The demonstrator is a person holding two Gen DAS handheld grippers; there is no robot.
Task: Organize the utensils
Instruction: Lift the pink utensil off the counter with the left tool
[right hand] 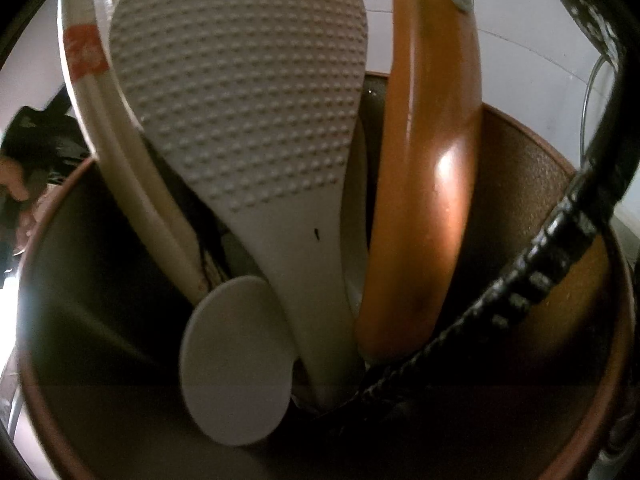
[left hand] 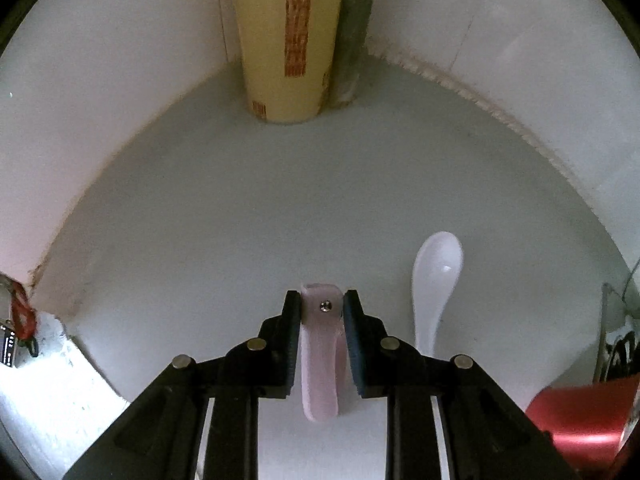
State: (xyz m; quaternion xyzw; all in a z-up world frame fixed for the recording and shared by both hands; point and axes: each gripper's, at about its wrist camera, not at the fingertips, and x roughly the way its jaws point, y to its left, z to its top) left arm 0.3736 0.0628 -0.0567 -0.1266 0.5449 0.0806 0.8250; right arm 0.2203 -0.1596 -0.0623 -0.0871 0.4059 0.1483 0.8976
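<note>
One white spoon [left hand: 436, 280], one pink handle [left hand: 322, 344], one dimpled rice paddle [right hand: 248, 120], one orange handle [right hand: 432, 184]

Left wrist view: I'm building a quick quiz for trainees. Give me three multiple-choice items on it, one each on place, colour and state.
1. Where does the white spoon lie relative to the left gripper?
A. to its right
B. to its left
C. between its fingers

2. What colour is the handle between the gripper's fingers?
A. green
B. pink
C. black

3. How is the gripper?
A. wide open, empty
B. out of view
C. shut on the handle

Answers: 1 A, the spoon rests on the counter right of the fingers; 2 B, pale pink plastic; 3 C, both pads press its sides.
</note>
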